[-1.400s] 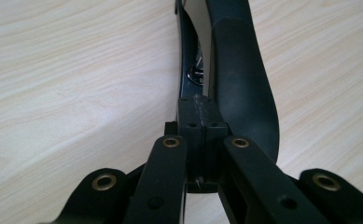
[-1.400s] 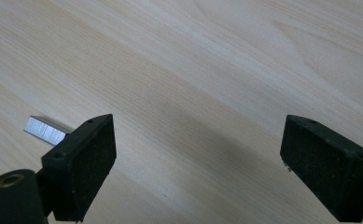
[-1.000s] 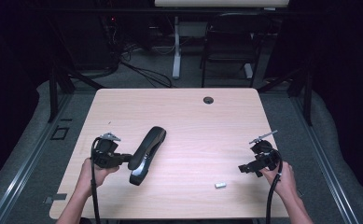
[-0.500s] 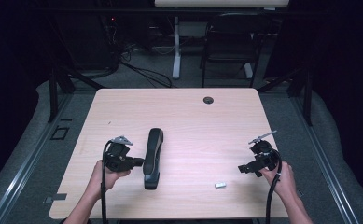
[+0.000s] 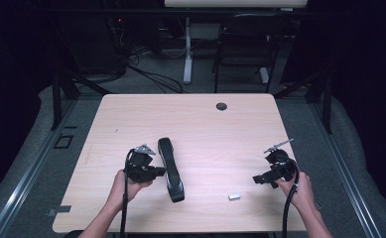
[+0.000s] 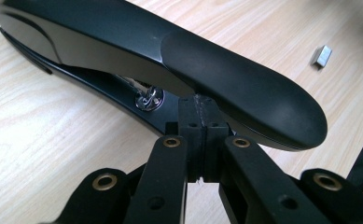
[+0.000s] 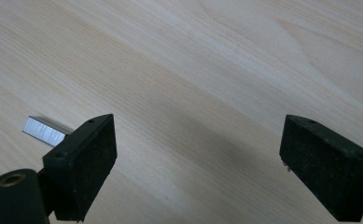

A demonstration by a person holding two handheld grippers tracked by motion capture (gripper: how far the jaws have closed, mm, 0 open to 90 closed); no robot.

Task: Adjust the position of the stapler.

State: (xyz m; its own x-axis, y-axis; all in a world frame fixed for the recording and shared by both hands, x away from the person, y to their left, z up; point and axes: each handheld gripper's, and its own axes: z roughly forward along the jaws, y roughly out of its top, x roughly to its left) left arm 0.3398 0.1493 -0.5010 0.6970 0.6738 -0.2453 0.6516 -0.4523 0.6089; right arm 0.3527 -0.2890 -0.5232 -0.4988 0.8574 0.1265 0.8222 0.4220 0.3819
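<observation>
Since the earlier frames the black stapler (image 5: 170, 168) has swung from a slant to lie nearly straight along the worktop (image 5: 195, 119), pushed by the left hand-held gripper (image 5: 157, 172), whose jaws are closed together with their tips against the stapler's side. The right hand-held gripper (image 5: 258, 179) has stayed near the right edge, jaws wide apart and empty, a small staple block (image 5: 234, 197) near it. Broad bare wood lies beyond the stapler.

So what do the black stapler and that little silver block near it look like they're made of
Stapler: probably moulded plastic, glossy body with a matte pad on top; a shiny metal pin shows inside. Silver block: looks like metal, bright with fine ribbing, likely a strip of staples.
</observation>
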